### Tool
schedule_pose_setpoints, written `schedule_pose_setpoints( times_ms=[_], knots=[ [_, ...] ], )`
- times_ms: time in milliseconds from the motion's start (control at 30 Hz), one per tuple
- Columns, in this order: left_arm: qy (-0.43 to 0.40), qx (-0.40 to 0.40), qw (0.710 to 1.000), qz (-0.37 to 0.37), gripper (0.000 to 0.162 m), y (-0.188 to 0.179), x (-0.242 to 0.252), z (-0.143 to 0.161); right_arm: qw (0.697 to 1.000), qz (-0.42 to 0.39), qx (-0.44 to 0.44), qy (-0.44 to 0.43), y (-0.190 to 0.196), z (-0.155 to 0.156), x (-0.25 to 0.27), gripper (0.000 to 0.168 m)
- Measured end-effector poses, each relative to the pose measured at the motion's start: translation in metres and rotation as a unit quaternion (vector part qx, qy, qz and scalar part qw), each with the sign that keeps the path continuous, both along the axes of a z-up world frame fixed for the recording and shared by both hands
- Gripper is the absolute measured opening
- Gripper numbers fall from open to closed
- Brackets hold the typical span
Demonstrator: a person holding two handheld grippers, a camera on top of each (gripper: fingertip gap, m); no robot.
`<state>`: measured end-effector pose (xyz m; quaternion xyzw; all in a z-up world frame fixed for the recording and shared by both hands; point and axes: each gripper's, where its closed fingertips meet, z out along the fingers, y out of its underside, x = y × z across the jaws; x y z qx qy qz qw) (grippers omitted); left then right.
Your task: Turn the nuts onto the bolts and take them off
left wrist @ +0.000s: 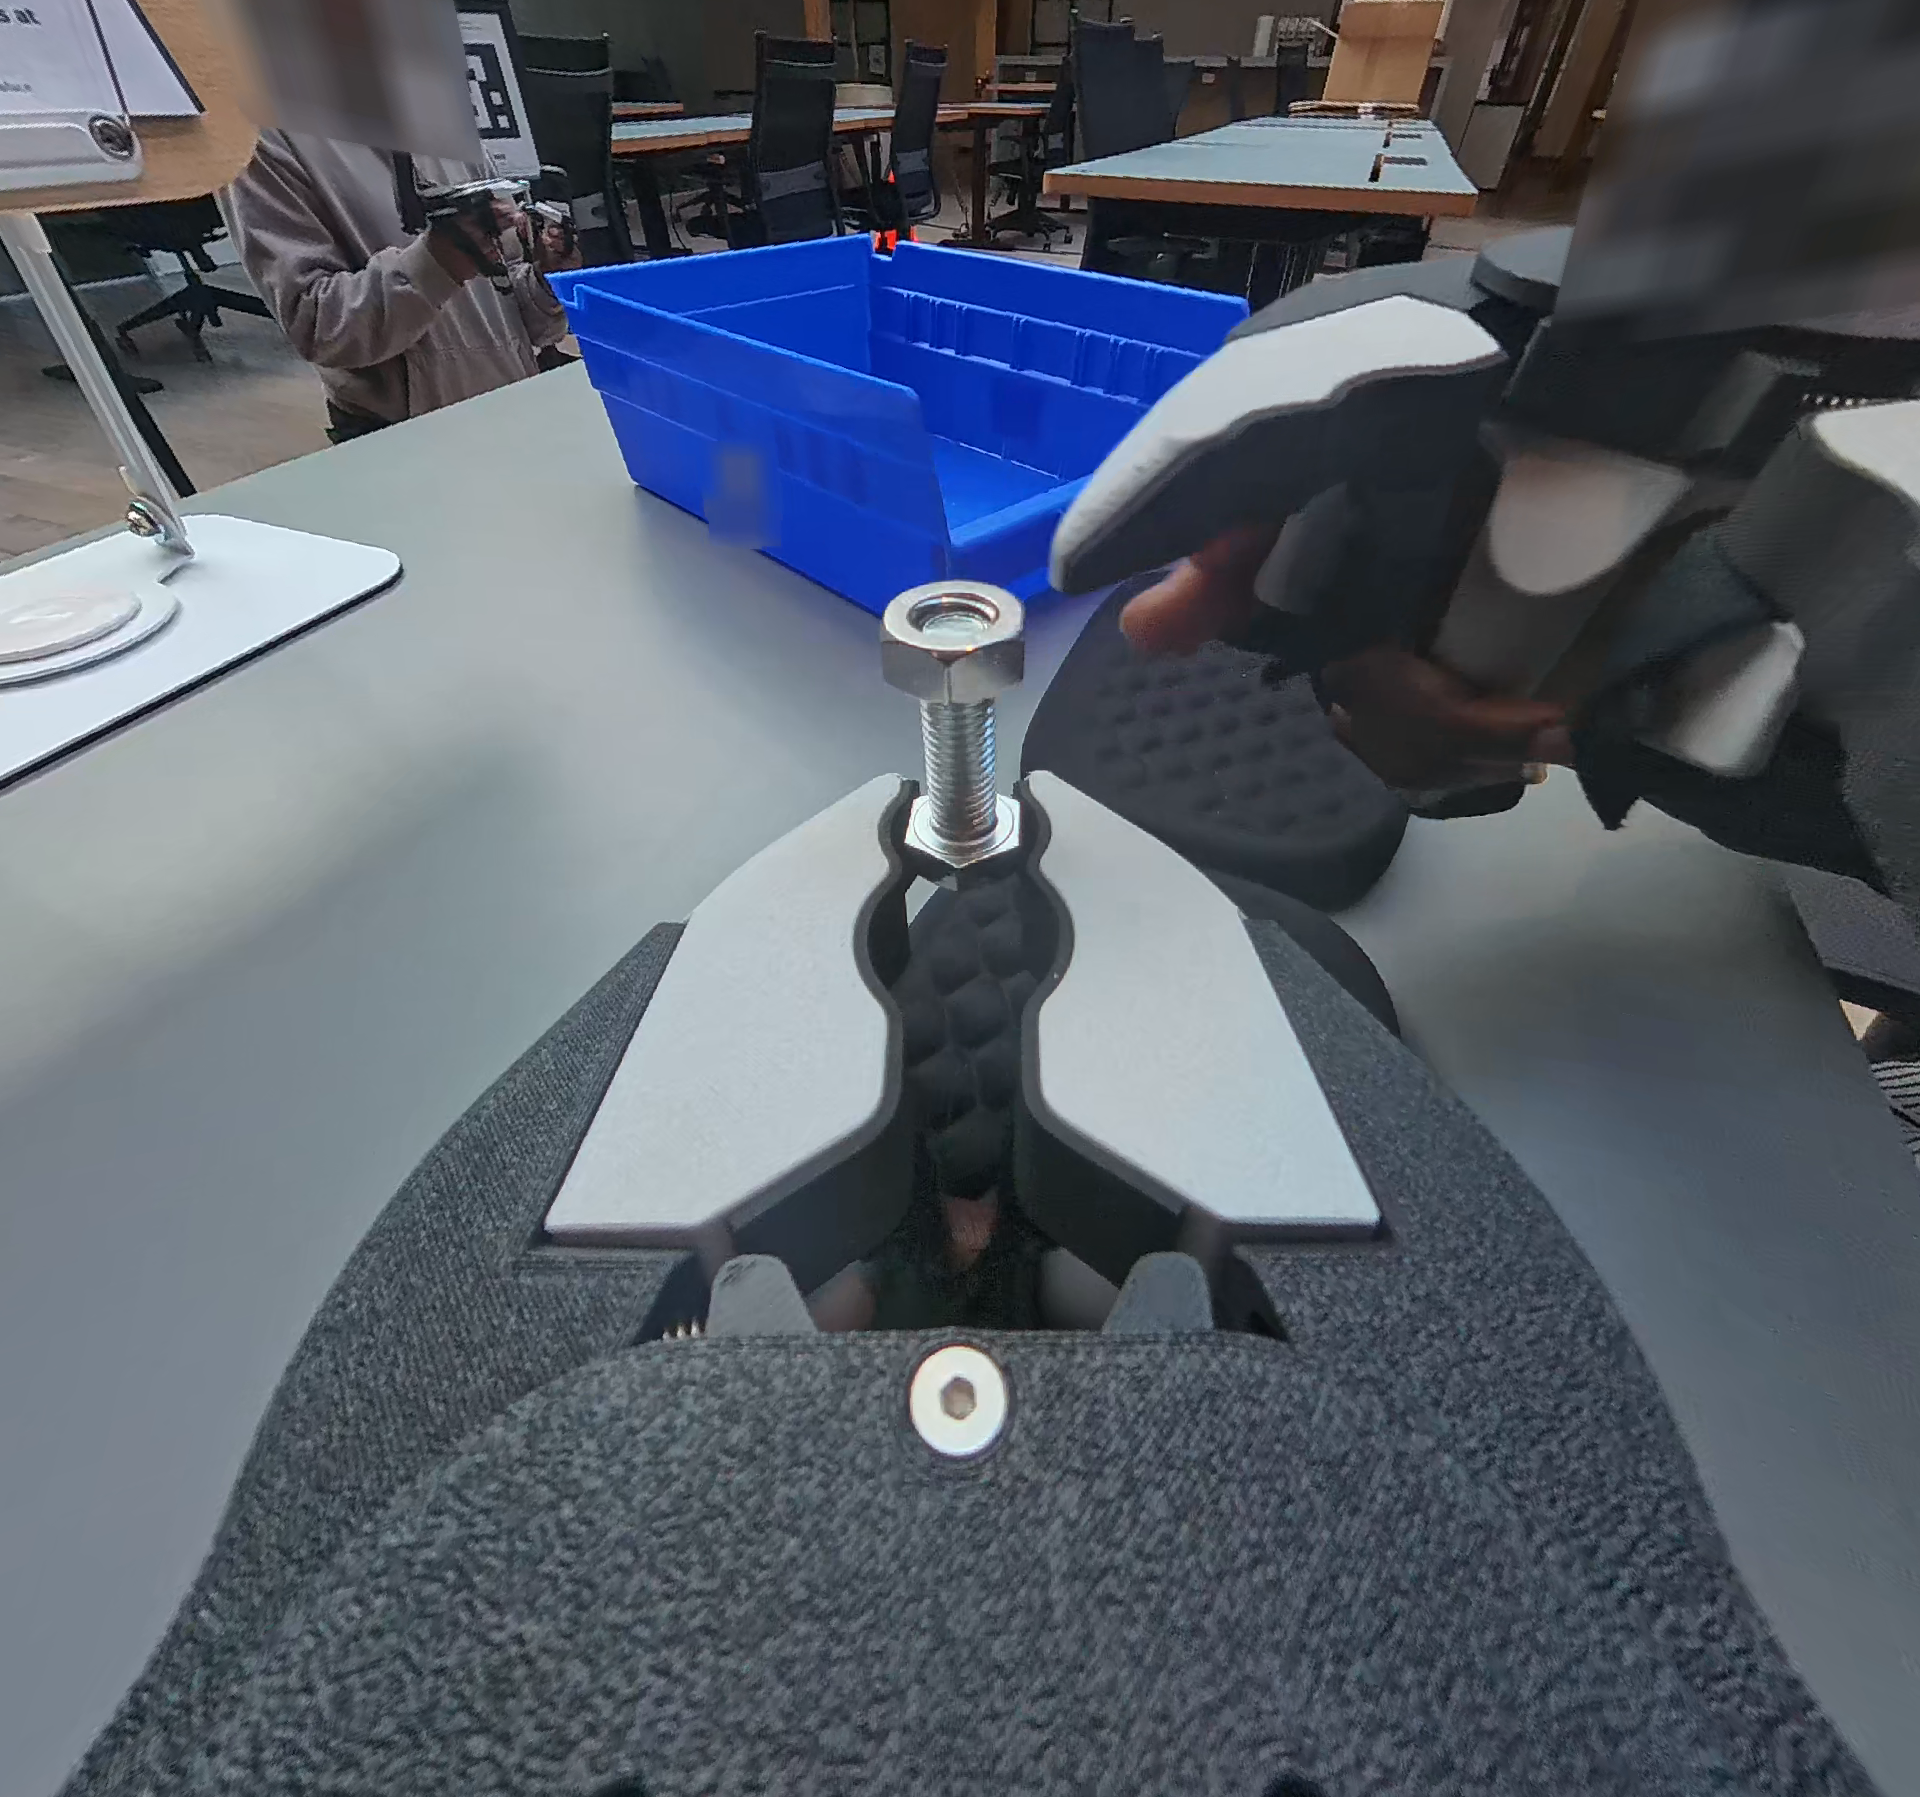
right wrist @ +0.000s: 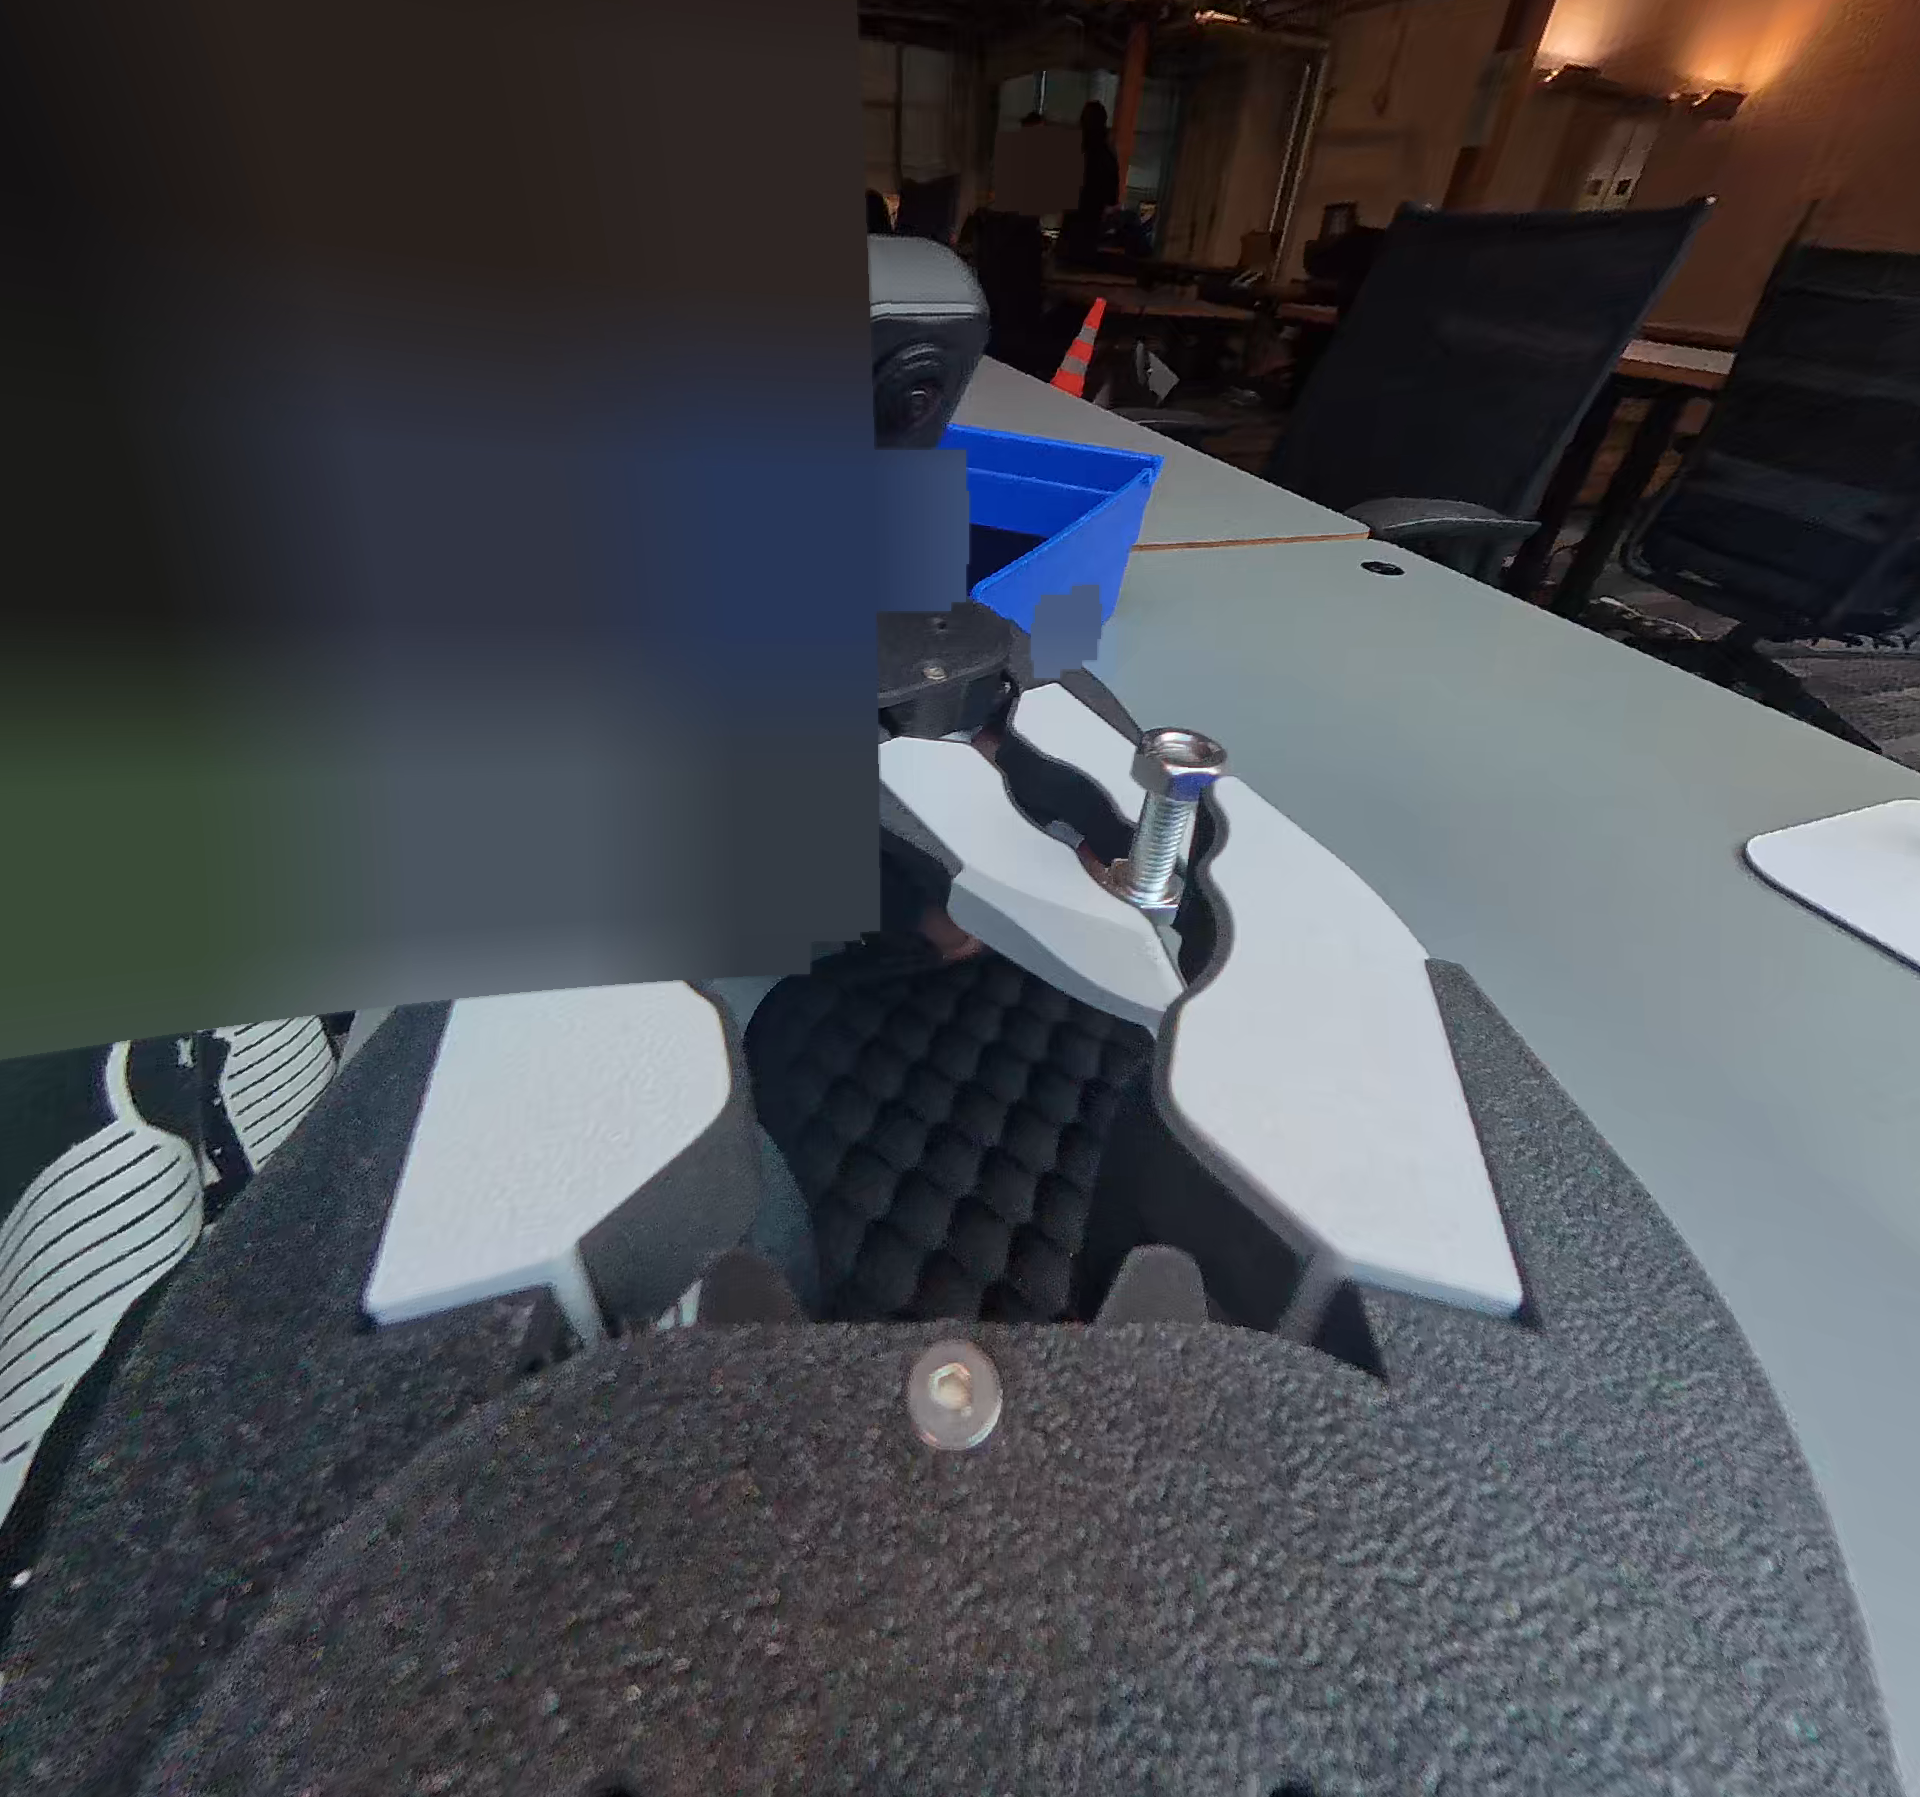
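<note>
We keep left gripper (left wrist: 956, 848) clamped on bolt (left wrist: 958, 771) head; right gripper (right wrist: 966, 999), jaws wide, shd close squarely on hex nut (left wrist: 953, 644).

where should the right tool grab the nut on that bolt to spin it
Grip the nut across two opposite flats, coming down from above along the bolt. It sits at the tip of the upright threaded shaft, and the left tool clamps the bolt's head below, so only the top end is free. The right tool is open.
</note>
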<state>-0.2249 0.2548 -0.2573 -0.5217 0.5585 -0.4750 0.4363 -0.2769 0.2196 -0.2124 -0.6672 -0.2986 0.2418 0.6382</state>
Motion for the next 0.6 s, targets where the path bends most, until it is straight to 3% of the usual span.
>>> schedule_pose_setpoints(
  times_ms=[167,367,600],
  knots=[
    [0.000,0.004,1.000,-0.004,0.017,-0.002,0.000,0.000,1.000,0.014,-0.012,0.018,0.025,-0.001,-0.007,0.113],
    [0.002,0.005,1.000,-0.005,0.017,-0.002,0.001,-0.001,0.998,0.050,-0.025,0.007,0.034,-0.006,-0.025,0.115],
    [0.000,0.002,1.000,-0.002,0.017,0.000,0.002,0.000,0.999,0.032,-0.022,0.004,0.019,-0.006,-0.019,0.113]
  ],
)
